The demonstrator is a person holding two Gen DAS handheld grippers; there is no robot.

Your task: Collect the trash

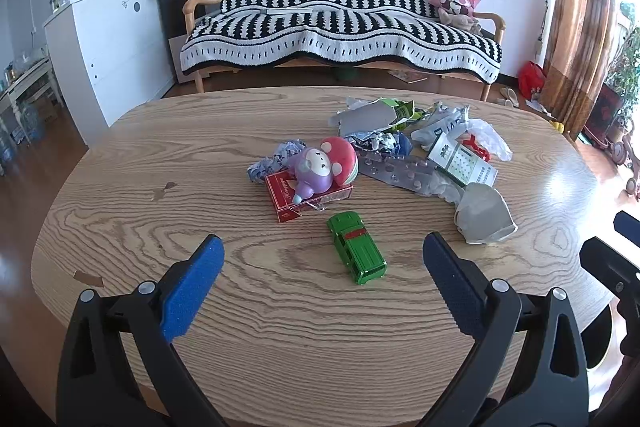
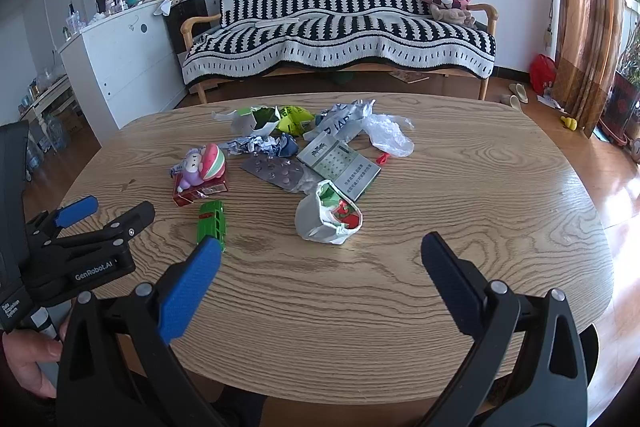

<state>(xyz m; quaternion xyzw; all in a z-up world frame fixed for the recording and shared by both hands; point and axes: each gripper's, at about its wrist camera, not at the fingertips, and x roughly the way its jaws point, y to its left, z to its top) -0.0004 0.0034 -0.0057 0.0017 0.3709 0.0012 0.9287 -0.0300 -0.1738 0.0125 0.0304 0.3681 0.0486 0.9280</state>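
Note:
Trash lies mid-table: a crumpled white paper cup (image 1: 484,215) (image 2: 328,217), a blister pack (image 1: 396,171) (image 2: 276,171), a green-white box (image 1: 462,163) (image 2: 340,163), a clear plastic bag (image 2: 388,133), crumpled wrappers (image 1: 384,115) (image 2: 272,119) and a red box (image 1: 308,197) (image 2: 200,189). A mushroom toy (image 1: 324,163) (image 2: 202,163) lies on the red box. A green toy car (image 1: 356,253) (image 2: 213,223) sits near. My left gripper (image 1: 322,261) is open and empty, just short of the car. My right gripper (image 2: 320,259) is open and empty, just short of the cup.
The oval wooden table (image 1: 140,187) (image 2: 500,187) has its front edge close under both grippers. Behind it stand a striped sofa (image 1: 340,27) (image 2: 340,23) and a white cabinet (image 1: 108,39). The left gripper also shows at the right wrist view's left edge (image 2: 104,219).

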